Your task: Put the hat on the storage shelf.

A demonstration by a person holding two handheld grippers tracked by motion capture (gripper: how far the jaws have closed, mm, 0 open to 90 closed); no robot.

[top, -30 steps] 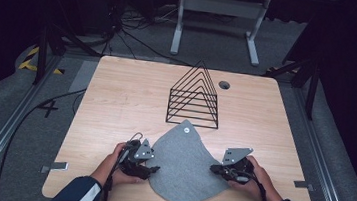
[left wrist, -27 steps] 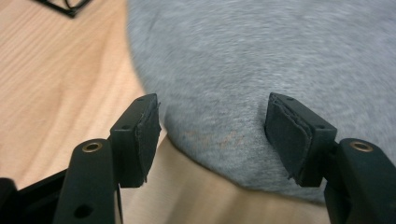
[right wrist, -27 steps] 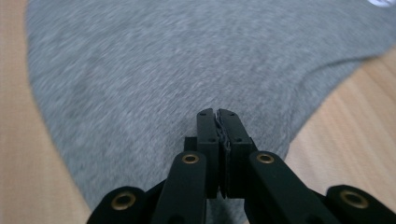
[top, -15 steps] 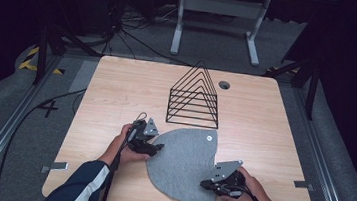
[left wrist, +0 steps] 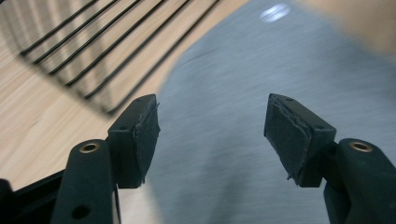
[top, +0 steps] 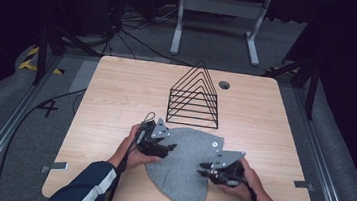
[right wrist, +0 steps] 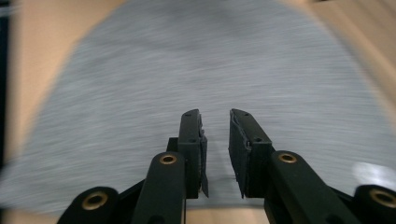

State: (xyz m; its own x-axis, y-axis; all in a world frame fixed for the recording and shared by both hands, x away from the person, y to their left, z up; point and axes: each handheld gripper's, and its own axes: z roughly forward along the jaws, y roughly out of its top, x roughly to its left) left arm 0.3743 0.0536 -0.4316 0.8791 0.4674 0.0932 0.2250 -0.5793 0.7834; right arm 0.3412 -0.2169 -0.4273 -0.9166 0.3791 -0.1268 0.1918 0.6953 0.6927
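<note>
The high view looks forward and down on the whole counter (top: 117,94). Each gripper view rides low and close behind its own fingers (left wrist: 140,135), facing along them; all three share the grey felt (top: 184,166) ahead of the fingers.

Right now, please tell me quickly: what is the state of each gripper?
Left gripper: open, jaws wide apart above the grey felt piece, holding nothing.
Right gripper: jaws nearly closed with a narrow gap, nothing visible between them.
</note>
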